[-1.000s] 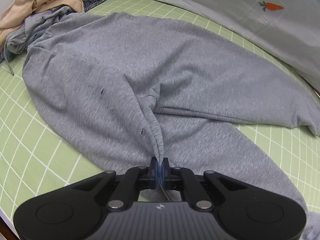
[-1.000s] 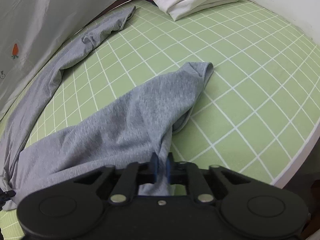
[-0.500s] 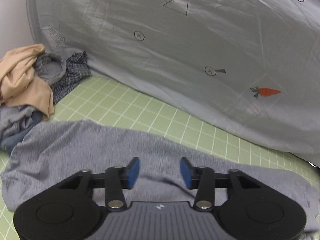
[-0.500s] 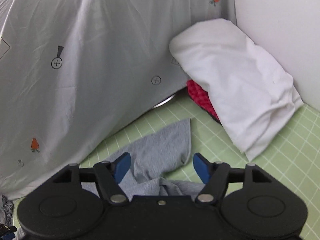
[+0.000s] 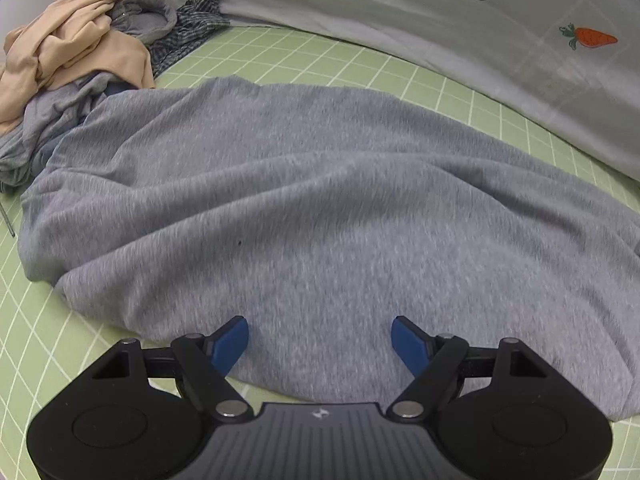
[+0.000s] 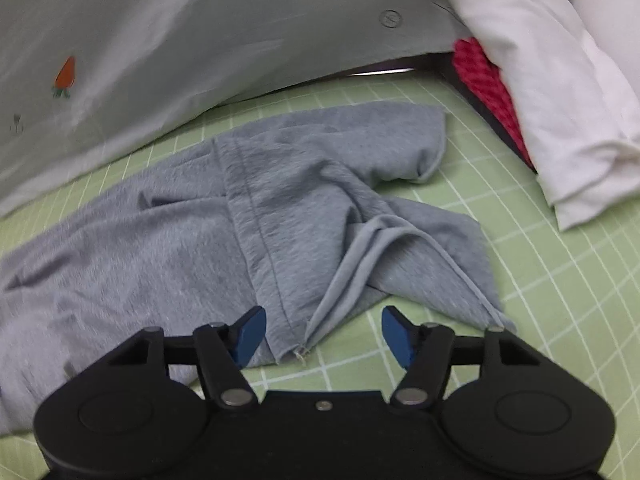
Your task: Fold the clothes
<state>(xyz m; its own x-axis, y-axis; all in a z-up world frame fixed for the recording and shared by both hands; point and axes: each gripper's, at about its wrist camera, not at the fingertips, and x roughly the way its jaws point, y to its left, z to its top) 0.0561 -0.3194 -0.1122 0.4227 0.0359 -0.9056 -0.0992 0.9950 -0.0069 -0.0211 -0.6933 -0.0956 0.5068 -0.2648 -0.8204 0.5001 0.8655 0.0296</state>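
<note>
Letting go marks the change: a second ago each tool pinched a ridge of the grey garment (image 5: 304, 208); now the left tool (image 5: 320, 340) has its jaws newly opened wider and the right tool (image 6: 320, 332) has its jaws narrowing slightly after release, both spread and empty above the cloth. Folded over, it lies on the green gridded mat (image 5: 36, 320), its sleeve end (image 6: 360, 184) bunched. A clothes pile (image 5: 68, 52) crowds the left; a white pillow (image 6: 552, 92) sits near the sleeve.

Each gripper, the left gripper (image 5: 320, 342) and the right gripper (image 6: 322, 334), is showing a black body with round bosses, silver pivot screws and blue fingertip pads (image 5: 230, 344).
</note>
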